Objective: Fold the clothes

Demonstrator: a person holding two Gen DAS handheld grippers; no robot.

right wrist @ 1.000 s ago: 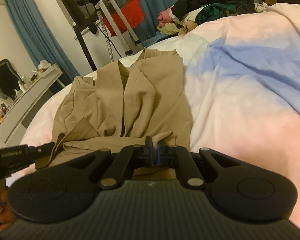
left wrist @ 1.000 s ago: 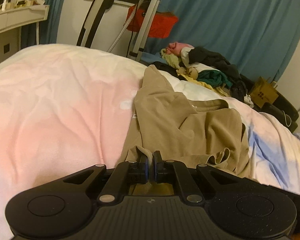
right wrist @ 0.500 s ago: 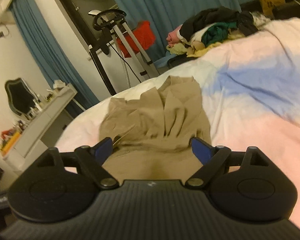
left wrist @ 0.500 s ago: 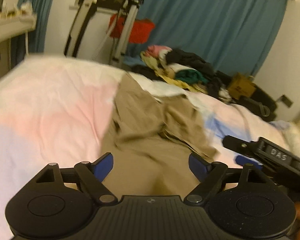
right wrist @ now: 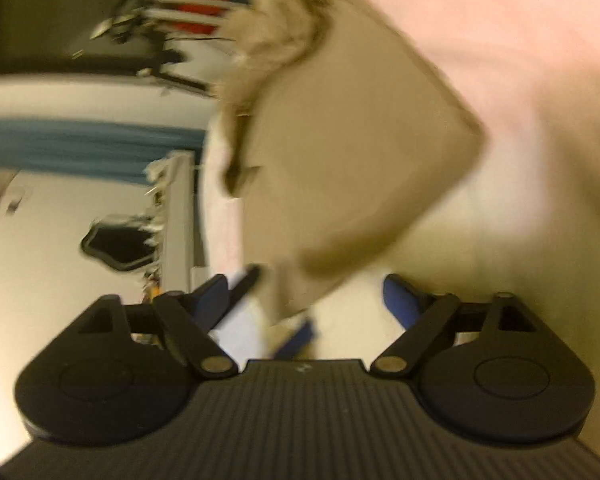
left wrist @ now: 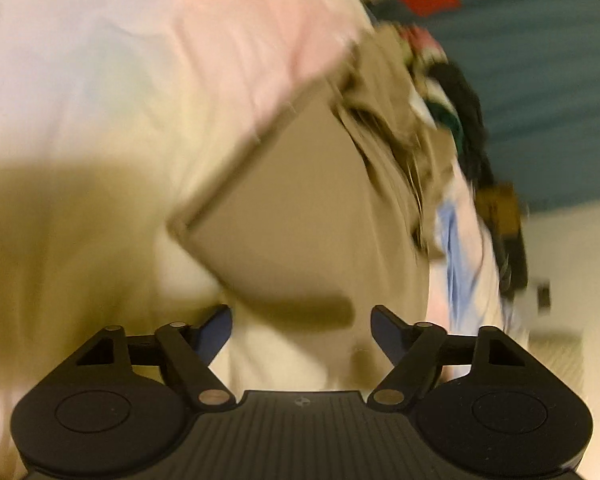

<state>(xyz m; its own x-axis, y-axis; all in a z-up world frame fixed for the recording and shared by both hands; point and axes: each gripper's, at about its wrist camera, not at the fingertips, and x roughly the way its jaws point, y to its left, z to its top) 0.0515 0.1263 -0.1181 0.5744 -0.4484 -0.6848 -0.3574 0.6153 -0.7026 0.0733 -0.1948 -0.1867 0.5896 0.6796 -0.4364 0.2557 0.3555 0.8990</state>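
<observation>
A tan garment point(left wrist: 300, 208) lies on the pink and white bed cover point(left wrist: 120, 80); its near half is flat and its far end is bunched. My left gripper point(left wrist: 302, 320) hovers over the garment's near edge. Its jaws are closing, and only cloth and cover lying below show between them. In the right wrist view the same garment point(right wrist: 352, 140) fills the middle. My right gripper point(right wrist: 306, 300) is also closing, with the garment's near corner below the gap and nothing pinched. Both views are blurred and rolled sideways.
A pile of mixed clothes point(left wrist: 460, 120) sits at the bed's far end before a blue curtain point(left wrist: 540, 80). Beside the bed stand a white dresser point(right wrist: 176, 220), a dark mirror point(right wrist: 116, 244) and an exercise machine point(right wrist: 152, 20).
A second ago both grippers were shut on the garment's near hem. They let go and opened wide, then rolled sideways and swept lower over the bed, jaws slightly narrower now.
</observation>
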